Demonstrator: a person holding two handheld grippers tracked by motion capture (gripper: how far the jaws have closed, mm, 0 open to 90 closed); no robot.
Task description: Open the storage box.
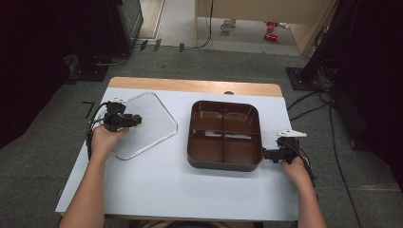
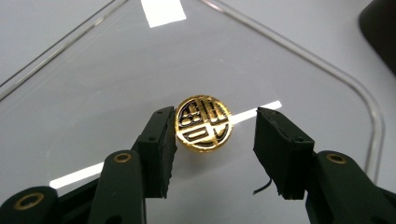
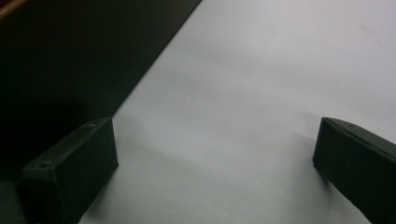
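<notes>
1. My left claw (image 2: pixel 212 140) hovers over the clear lid (image 1: pixel 147 124), which lies flat on the white table (image 1: pixel 157 185), well to the left of the brown tray (image 1: pixel 224 135).
2. Its jaws stand apart around the gold knob (image 2: pixel 203 122) in the middle of the lid. One pad sits right against the knob's edge; the other stands clear of it, with a gap between. Nothing is clamped.
3. The knob is round, gold with a black pattern, and stands on the lid's clear top.
4. The brown tray sits to the right of the lid, uncovered, split into four compartments.
5. My right claw (image 1: pixel 272 154) rests just beside the tray's near right corner, low over the table.
6. Its jaws are spread wide with bare table between them; the tray's dark wall (image 3: pixel 70 65) runs just beside one jaw. I cannot tell whether that jaw touches it.
</notes>
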